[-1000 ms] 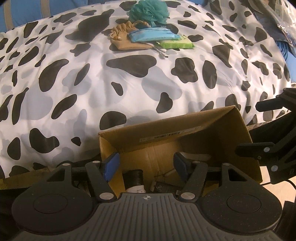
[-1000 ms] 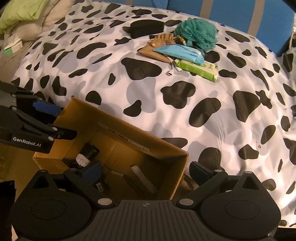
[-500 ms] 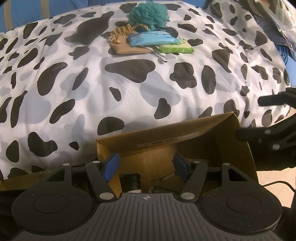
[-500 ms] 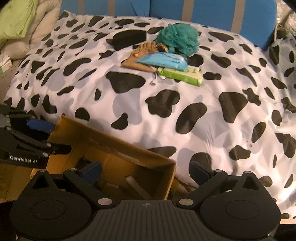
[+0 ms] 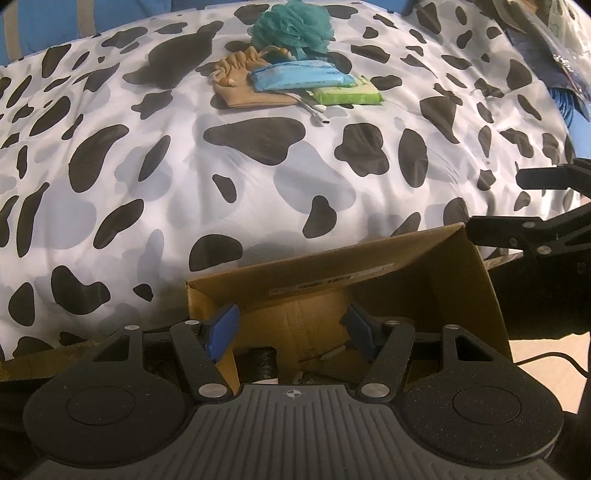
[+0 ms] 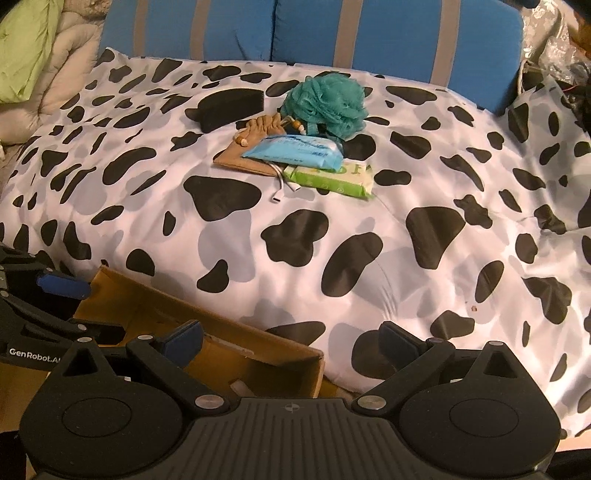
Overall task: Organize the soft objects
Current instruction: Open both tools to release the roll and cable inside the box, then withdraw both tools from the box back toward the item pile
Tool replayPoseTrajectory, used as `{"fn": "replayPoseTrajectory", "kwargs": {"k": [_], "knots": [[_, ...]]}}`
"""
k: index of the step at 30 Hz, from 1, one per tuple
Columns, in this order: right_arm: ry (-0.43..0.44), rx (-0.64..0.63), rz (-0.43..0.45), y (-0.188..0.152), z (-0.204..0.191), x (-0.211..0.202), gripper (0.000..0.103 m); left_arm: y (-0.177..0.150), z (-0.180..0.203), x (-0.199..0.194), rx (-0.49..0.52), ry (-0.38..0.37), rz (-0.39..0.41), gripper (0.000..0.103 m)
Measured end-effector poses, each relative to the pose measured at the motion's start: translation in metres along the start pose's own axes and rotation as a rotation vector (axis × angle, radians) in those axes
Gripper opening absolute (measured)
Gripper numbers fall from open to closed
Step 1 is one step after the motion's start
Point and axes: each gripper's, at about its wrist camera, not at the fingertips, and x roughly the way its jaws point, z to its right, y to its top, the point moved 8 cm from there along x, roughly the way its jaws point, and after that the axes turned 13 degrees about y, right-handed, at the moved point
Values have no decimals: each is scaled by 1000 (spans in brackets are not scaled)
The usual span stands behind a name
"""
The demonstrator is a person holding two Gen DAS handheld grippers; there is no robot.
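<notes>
A teal bath pouf (image 6: 327, 103), a tan drawstring pouch (image 6: 255, 142), a blue wipes pack (image 6: 295, 149) and a green wipes pack (image 6: 334, 177) lie bunched together far out on the cow-print duvet (image 6: 406, 258); the pouf (image 5: 291, 24), pouch (image 5: 242, 86), blue pack (image 5: 295, 75) and green pack (image 5: 349, 94) also show in the left wrist view. My left gripper (image 5: 291, 330) is open and empty over an open cardboard box (image 5: 461, 280) at the bed's near edge. My right gripper (image 6: 291, 339) is open and empty, above the box's right corner (image 6: 295, 354).
The box holds small dark and white items (image 5: 258, 360), partly hidden. A black sponge-like block (image 6: 231, 107) lies left of the pile. Blue striped cushions (image 6: 369, 33) back the bed. A green pillow (image 6: 26, 48) sits far left, and clutter (image 6: 554, 55) far right.
Both grippers have drawn back from the box and tilted up, so more of the bed and less of the box interior shows. Both stay open. The pile has not moved.
</notes>
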Motion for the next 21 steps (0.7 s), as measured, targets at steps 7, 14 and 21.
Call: {"fn": "replayPoseTrajectory", "kwargs": {"k": [7,14,21], "knots": [[-27,-12,38,11,8,-2,100,7,-6,-3,-42,-15,15,63],[-29,44,124,33,27,-13,100,22,-14,-6,-56,5,55,63],[-45,23,140,45,36,-8,100,40,-26,1,-67,17,88,63]]}}
